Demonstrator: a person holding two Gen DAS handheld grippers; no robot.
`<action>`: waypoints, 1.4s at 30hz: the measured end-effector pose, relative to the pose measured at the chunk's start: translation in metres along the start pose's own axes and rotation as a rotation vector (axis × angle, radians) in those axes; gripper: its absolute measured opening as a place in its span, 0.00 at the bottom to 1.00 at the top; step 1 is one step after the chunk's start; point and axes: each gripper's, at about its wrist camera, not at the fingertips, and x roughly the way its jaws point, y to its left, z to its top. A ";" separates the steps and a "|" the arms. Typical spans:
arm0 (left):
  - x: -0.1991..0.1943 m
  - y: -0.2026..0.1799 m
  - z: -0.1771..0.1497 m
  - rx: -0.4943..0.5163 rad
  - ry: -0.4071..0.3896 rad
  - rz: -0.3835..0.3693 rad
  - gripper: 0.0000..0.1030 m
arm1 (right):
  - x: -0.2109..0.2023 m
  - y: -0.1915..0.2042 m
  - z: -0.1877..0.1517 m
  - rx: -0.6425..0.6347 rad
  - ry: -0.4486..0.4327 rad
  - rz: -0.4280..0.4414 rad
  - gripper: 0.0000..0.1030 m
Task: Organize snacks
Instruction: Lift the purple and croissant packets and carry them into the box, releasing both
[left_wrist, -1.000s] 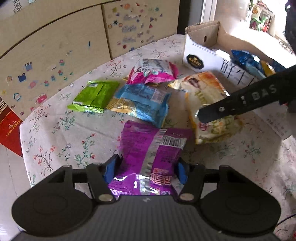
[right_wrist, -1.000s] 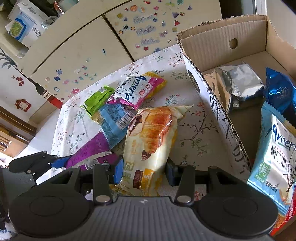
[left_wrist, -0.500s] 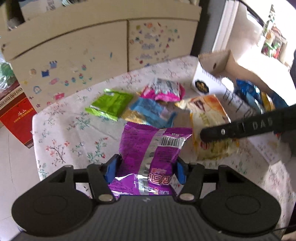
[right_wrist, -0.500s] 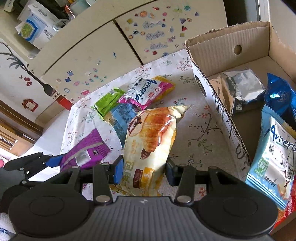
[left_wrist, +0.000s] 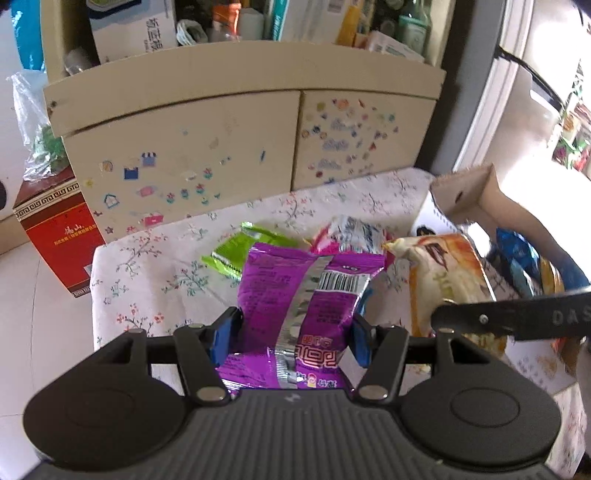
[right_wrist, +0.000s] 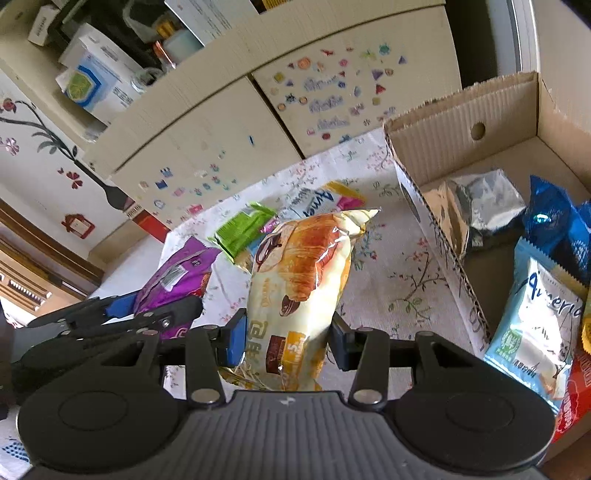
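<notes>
My left gripper (left_wrist: 290, 338) is shut on a purple snack packet (left_wrist: 306, 291), held up off the flowered tablecloth (left_wrist: 155, 266). My right gripper (right_wrist: 286, 338) is shut on a yellow croissant packet (right_wrist: 306, 273), also lifted above the cloth. In the left wrist view the croissant packet (left_wrist: 443, 280) and a black finger of the right gripper (left_wrist: 517, 321) show at the right. The right wrist view shows the purple packet (right_wrist: 177, 273) in the left gripper (right_wrist: 122, 306) at the left. A green packet (right_wrist: 240, 230) and a pink-and-white packet (right_wrist: 317, 199) lie on the cloth behind.
An open cardboard box (right_wrist: 436, 229) stands at the right with a silver packet (right_wrist: 476, 199), a blue packet (right_wrist: 554, 225) and a light-blue packet (right_wrist: 535, 317) inside. A cream cabinet with stickers (left_wrist: 240, 147) stands behind the table. A red box (left_wrist: 55, 232) sits on the floor at left.
Both grippers have risen with their packets, which now hang clear of the cloth. The left gripper has rolled, so the cabinet and the shelves above it now fill its view.
</notes>
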 end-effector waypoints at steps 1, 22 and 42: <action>0.000 -0.001 0.002 -0.005 -0.007 -0.004 0.58 | -0.002 0.000 0.001 0.001 -0.008 0.002 0.50; -0.004 -0.075 0.038 -0.014 -0.163 -0.163 0.58 | -0.102 -0.054 0.038 0.135 -0.310 -0.054 0.50; 0.030 -0.175 0.034 0.092 -0.138 -0.355 0.57 | -0.125 -0.100 0.036 0.313 -0.402 -0.192 0.51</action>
